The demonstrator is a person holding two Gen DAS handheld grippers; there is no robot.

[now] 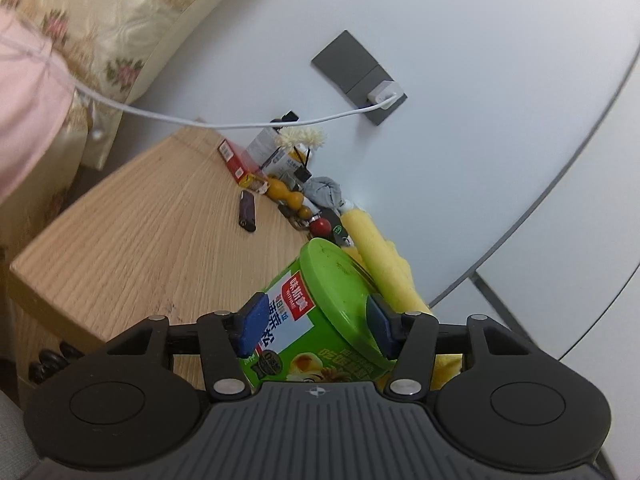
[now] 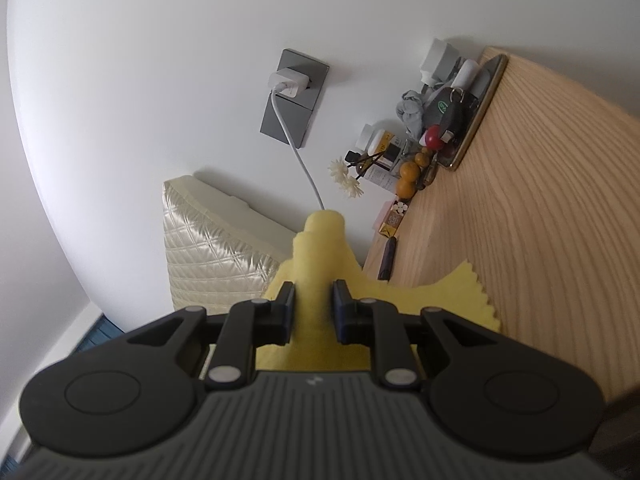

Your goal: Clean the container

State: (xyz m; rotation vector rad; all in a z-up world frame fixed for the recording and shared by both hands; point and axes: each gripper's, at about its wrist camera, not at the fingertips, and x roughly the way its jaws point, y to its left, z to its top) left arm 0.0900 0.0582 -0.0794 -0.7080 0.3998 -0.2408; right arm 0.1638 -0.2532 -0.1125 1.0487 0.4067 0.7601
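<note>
I see a green cylindrical food container (image 1: 296,332) with a printed label and green plastic lid (image 1: 340,280), tilted at lower centre; a rolled yellow cleaning cloth (image 1: 380,256) lies just right of it.

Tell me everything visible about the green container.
The green container is a round tub with a bright green plastic lid, marked with a few dark specks, and a printed label with a red logo and food pictures. It is tilted, lid facing away, clamped between the left gripper's blue fingers. A yellow cloth lies just behind it.
</note>
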